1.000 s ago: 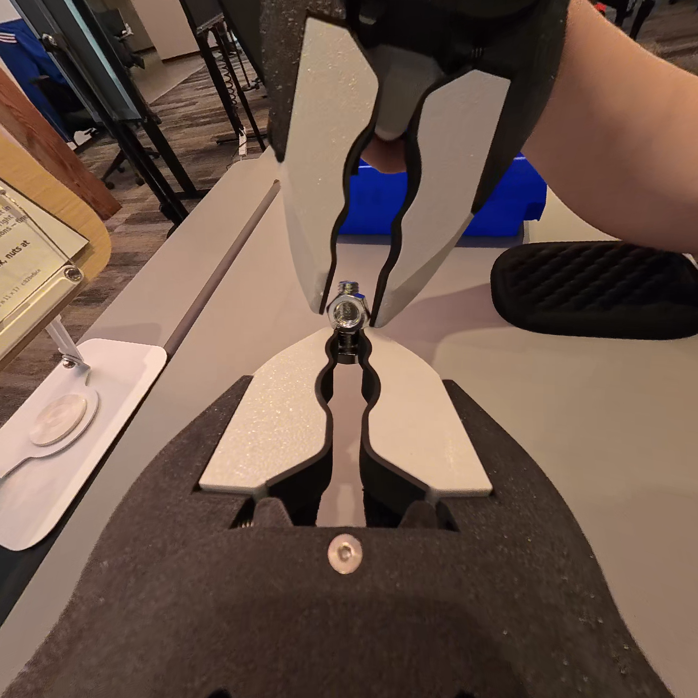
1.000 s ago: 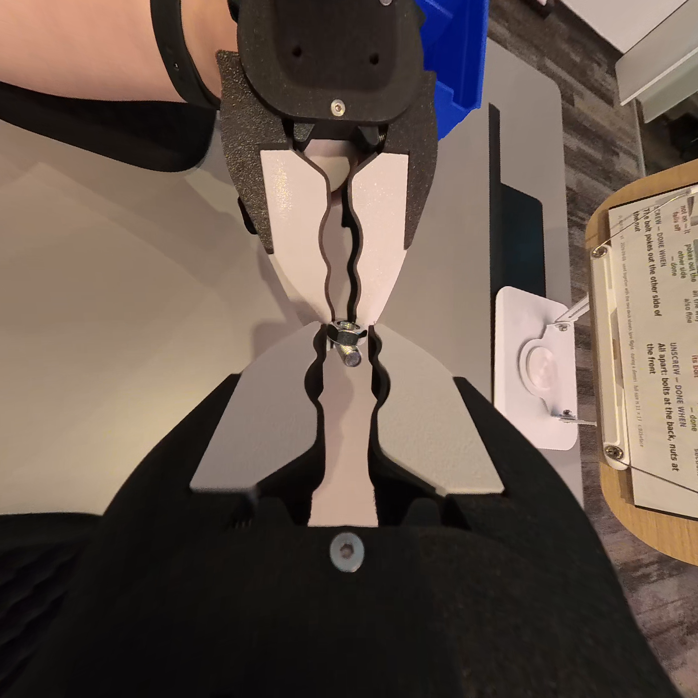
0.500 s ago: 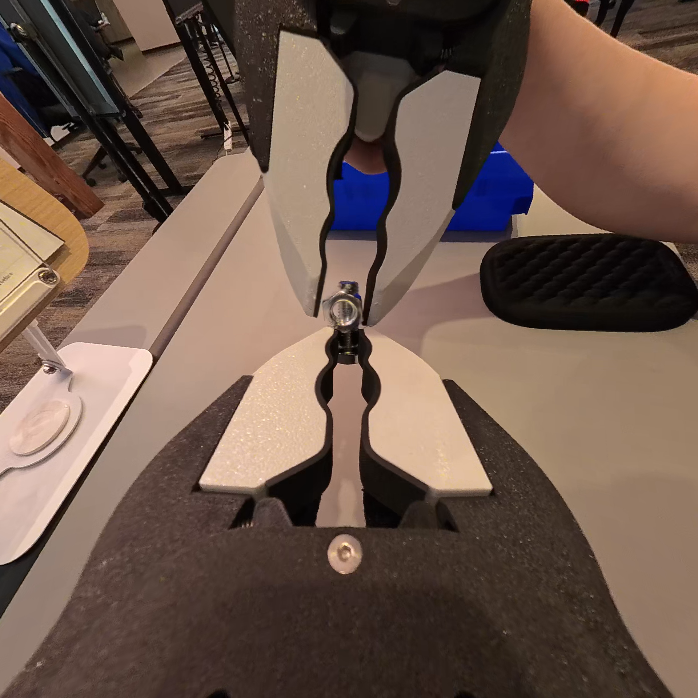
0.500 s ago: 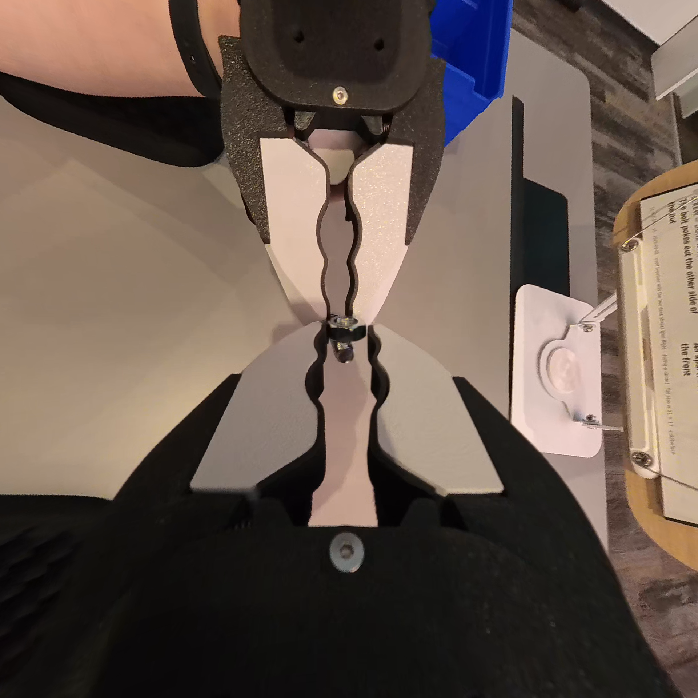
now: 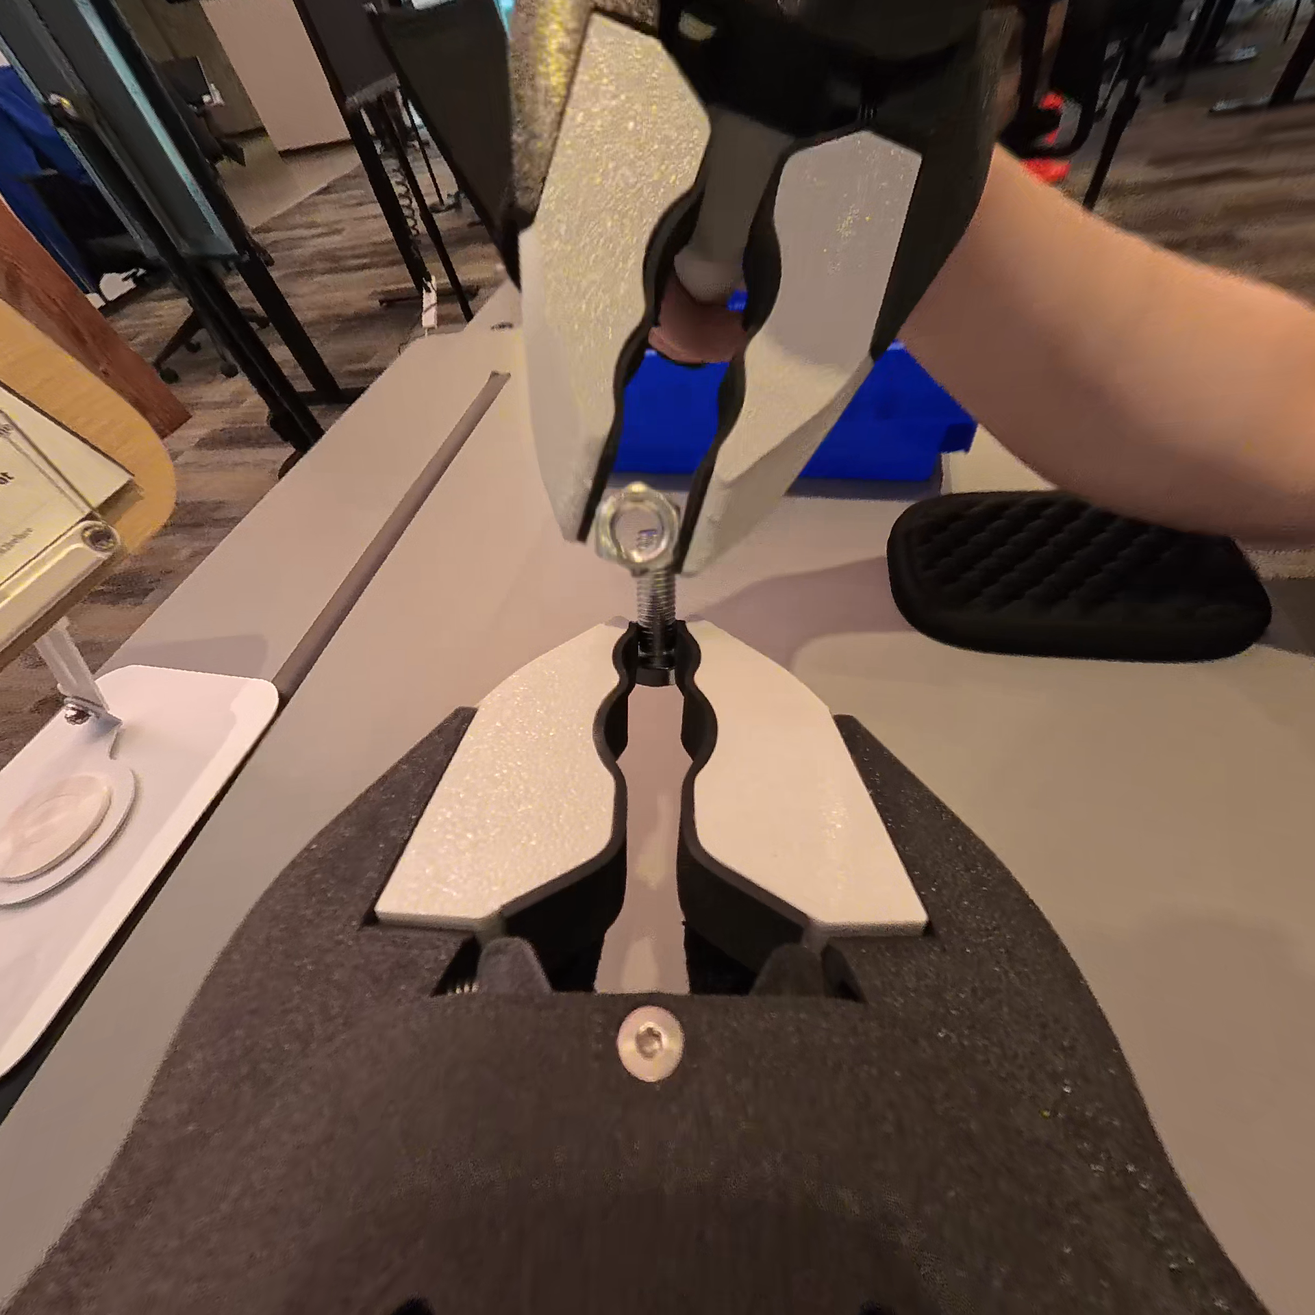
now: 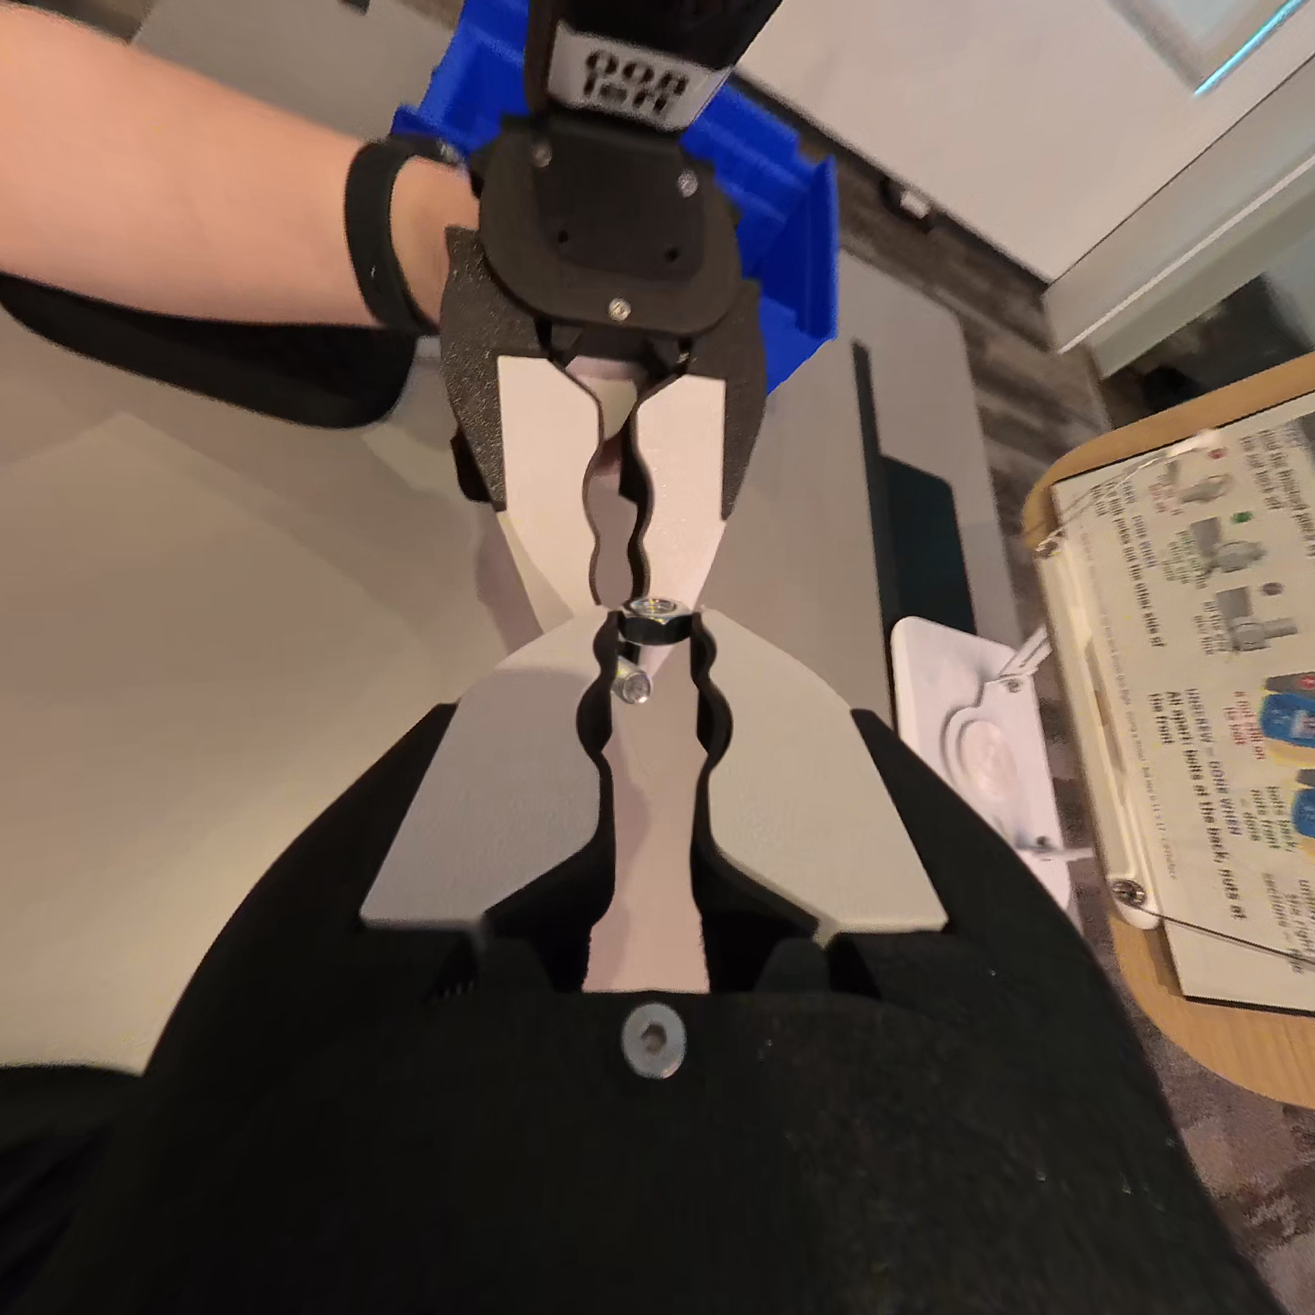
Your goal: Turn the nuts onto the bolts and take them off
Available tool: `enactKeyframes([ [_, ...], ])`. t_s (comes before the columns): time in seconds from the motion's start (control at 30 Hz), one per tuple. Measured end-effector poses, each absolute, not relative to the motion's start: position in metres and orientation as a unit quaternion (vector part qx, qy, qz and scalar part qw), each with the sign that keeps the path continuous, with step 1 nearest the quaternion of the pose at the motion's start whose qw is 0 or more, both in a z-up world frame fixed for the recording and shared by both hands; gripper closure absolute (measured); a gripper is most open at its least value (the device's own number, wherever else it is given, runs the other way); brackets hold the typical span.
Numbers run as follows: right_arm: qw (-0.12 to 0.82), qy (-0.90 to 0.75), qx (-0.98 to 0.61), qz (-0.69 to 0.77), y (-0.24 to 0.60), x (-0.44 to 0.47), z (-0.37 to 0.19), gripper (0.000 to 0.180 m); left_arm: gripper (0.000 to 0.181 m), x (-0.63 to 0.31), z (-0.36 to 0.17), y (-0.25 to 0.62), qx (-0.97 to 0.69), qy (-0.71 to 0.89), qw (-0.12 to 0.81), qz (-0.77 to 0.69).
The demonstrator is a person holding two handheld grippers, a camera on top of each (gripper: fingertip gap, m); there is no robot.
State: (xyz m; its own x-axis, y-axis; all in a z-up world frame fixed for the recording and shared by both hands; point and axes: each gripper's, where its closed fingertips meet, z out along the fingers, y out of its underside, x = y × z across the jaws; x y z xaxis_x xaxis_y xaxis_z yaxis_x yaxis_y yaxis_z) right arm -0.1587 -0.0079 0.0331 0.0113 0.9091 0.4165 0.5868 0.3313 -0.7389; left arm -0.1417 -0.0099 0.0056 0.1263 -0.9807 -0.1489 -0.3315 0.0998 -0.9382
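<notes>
Bolt [image 5: 653, 618] threads: left view only

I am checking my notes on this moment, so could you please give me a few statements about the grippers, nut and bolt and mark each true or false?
1. The left gripper is shut on the bolt. True.
2. The right gripper is open and empty. False: it is shut on the nut.
3. The nut lies on the table. False: it is held in the air above it.
4. A blue bin stands behind the grippers. True.
5. The black pad is inside the blue bin. False: it lies on the table in front of it.
</notes>
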Motion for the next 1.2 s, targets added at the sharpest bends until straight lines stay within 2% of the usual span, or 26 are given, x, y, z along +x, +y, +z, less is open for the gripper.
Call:
enactKeyframes([
  [0.23,0.596,-0.565,-0.500,0.275,-0.005,-0.159,0.080,0.161,0.172,-0.149,0.041,-0.003,-0.545,0.488,0.539,-0.418],
  [0.4,0.630,-0.503,-0.478,0.348,-0.009,-0.160,0.104,0.161,0.171,-0.154,0.057,0.001,-0.522,0.443,0.575,-0.448],
  [0.53,0.623,-0.478,-0.475,0.397,-0.008,-0.161,0.106,0.161,0.171,-0.154,0.062,-0.001,-0.510,0.442,0.588,-0.445],
  [1.2,0.584,-0.493,-0.469,0.442,-0.017,-0.166,0.094,0.162,0.171,-0.150,0.071,-0.016,-0.483,0.458,0.591,-0.456],
])
